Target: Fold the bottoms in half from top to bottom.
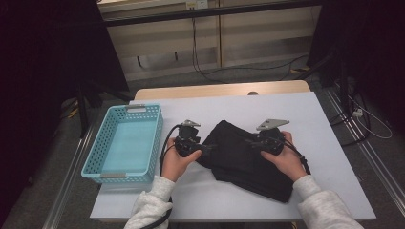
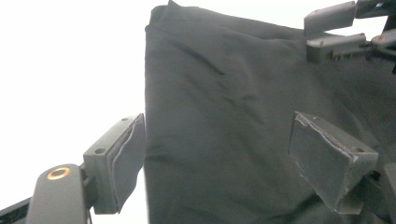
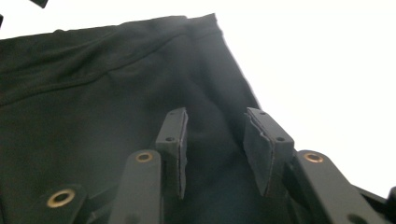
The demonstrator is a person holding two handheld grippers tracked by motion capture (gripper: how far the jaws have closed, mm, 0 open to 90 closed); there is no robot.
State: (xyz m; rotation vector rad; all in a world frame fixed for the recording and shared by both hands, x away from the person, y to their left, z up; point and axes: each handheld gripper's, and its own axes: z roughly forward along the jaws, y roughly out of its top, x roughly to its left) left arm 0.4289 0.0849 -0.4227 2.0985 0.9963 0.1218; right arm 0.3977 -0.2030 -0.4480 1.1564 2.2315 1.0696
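A black folded garment (image 1: 241, 160) lies in the middle of the white table (image 1: 305, 119). My left gripper (image 1: 208, 147) is at the garment's left edge and points right. In the left gripper view its jaws stand wide open (image 2: 219, 158), straddling the cloth's edge (image 2: 224, 116) with nothing pinched. My right gripper (image 1: 251, 142) hovers over the garment's upper right part and points left. Its jaws (image 3: 218, 149) are open, with the dark cloth (image 3: 93, 107) beneath and between them; no fold is clamped. The right gripper's fingertips (image 2: 334, 35) show at the top right of the left gripper view.
A light blue perforated basket (image 1: 125, 143) stands empty on the table's left side, close to my left hand. Bare table lies to the right of the garment and behind it. Cables run over the floor beyond the far edge.
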